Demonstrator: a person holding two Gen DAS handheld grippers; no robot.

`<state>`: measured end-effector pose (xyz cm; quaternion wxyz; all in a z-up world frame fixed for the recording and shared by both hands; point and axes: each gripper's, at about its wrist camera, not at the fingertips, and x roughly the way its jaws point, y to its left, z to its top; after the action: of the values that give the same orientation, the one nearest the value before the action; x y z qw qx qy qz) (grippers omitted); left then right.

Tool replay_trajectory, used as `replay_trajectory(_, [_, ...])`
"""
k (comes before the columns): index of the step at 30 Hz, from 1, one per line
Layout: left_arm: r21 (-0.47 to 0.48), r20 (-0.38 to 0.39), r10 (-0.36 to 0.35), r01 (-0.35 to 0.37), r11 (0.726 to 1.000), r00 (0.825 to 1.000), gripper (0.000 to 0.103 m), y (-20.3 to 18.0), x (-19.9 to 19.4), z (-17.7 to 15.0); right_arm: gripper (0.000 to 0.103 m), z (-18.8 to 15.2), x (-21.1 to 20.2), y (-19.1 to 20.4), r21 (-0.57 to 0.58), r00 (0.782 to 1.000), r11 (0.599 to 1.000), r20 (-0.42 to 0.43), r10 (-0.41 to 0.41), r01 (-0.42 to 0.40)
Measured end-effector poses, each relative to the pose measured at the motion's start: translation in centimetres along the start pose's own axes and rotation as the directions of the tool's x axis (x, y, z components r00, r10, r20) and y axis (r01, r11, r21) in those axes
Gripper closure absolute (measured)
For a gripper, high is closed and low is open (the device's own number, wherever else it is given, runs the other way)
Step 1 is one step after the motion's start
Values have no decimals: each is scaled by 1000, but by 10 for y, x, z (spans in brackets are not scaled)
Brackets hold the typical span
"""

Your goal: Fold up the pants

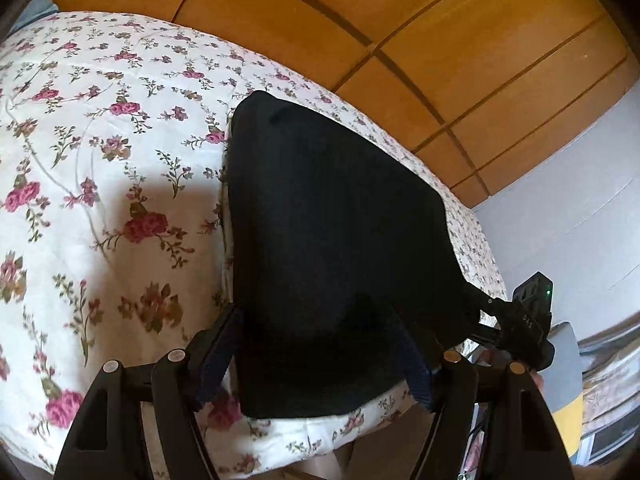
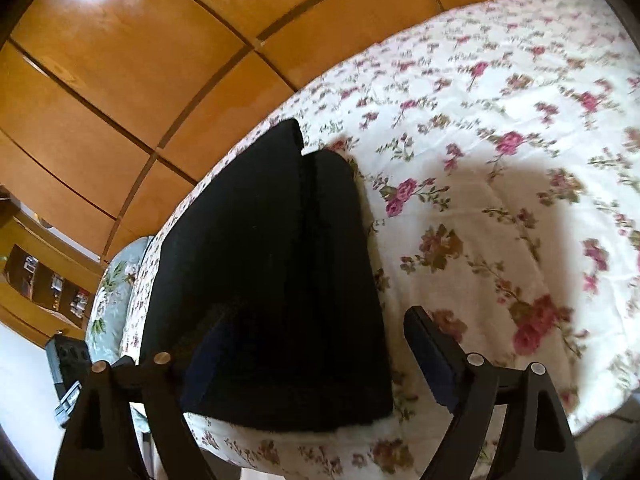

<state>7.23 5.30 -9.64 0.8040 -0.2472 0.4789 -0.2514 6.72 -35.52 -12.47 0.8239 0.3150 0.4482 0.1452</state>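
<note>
Counting first: we log one pair of black pants [image 1: 332, 248], folded into a long dark slab, lying on one bedspread [image 1: 100, 152] printed with pink roses, close to its near edge. One wooden wardrobe [image 1: 400, 12] stands behind the bed. Two grippers are in play. Our left gripper [image 1: 320, 364] tilts downward over the near end of the pants, jaws spread wide, blue pads on either side of the cloth and not pressing it. Our right gripper [image 2: 308, 364] is angled downward likewise, jaws also released; the right-hand finger [image 2: 434, 360] stands clear over the bedspread, the other is lost against the black fabric. In the left wrist view the right gripper shows at the pants' far side
</note>
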Motion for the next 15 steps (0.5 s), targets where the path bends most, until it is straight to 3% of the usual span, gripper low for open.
replay_trajectory(7, [-2,-77,-19,19,1000,997,28,10,20,6,16,9,19,5,-28,998,999,-52,34,-36])
replay_trajectory(11, [-61,-129,-110,103,993,986,25,25,34,10,16,13,27,7,-51,997,998,-63,37,-40])
replay_trajectory(15, [9,-121,-116,118,993,986,20,21,37,10,15,13,33,11,-65,997,997,-60,44,-48])
